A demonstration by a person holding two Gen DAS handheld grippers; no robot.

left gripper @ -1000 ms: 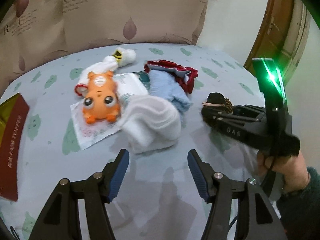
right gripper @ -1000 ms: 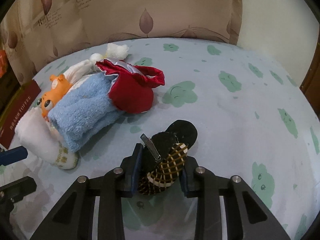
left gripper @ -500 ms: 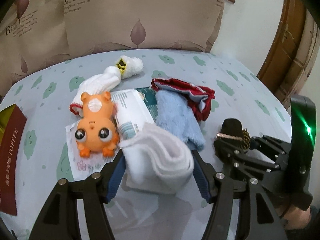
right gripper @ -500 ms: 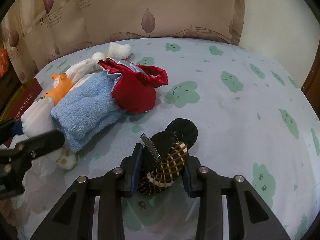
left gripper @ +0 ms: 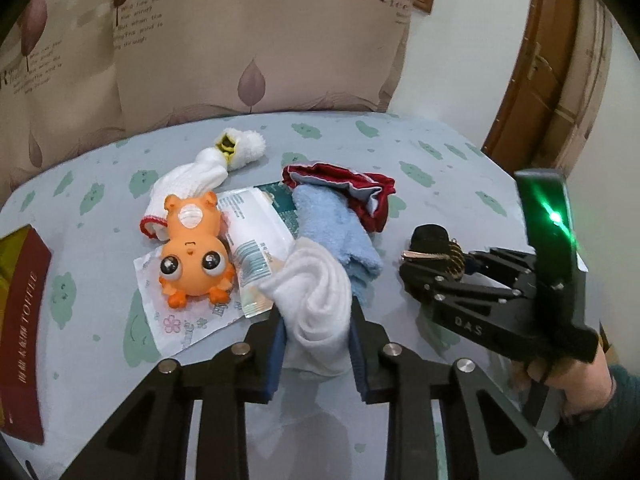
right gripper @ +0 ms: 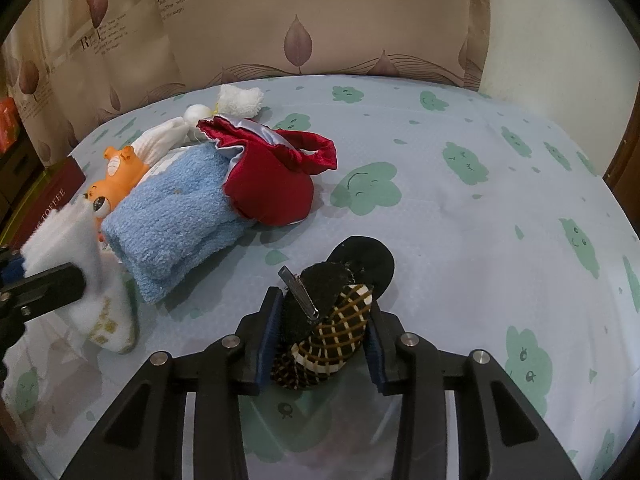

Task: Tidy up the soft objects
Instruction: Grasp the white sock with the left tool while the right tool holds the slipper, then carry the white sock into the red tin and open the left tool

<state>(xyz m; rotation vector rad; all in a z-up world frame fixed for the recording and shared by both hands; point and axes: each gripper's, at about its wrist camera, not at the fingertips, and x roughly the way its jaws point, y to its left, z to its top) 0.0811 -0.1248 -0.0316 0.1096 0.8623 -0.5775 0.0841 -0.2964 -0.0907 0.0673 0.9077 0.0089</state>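
My left gripper (left gripper: 316, 320) is closing, and its blue pads press a bunched white sock (left gripper: 316, 296) on both sides, low on the bed. The same sock (right gripper: 68, 248) shows at the left edge of the right wrist view. My right gripper (right gripper: 322, 320) is shut on a black and brown checked sock (right gripper: 360, 256) with a metal clip on it, resting on the sheet. From the left wrist view that gripper (left gripper: 424, 276) sits to the right, held by a hand. A fuzzy blue sock (left gripper: 336, 232) and a red pouch (left gripper: 360, 192) lie between and behind the two grippers.
An orange toy (left gripper: 192, 256) lies on a tissue pack (left gripper: 256, 240) beside a long white sock (left gripper: 188, 184). A dark red toffee box (left gripper: 24, 320) is at the bed's left edge. Beige pillows (left gripper: 240, 40) line the back; a wooden door frame (left gripper: 540, 80) stands at right.
My left gripper moved forward over the white sock and closed on it, bunching it up. The right gripper stayed put with the checked sock, its jaws a touch wider.
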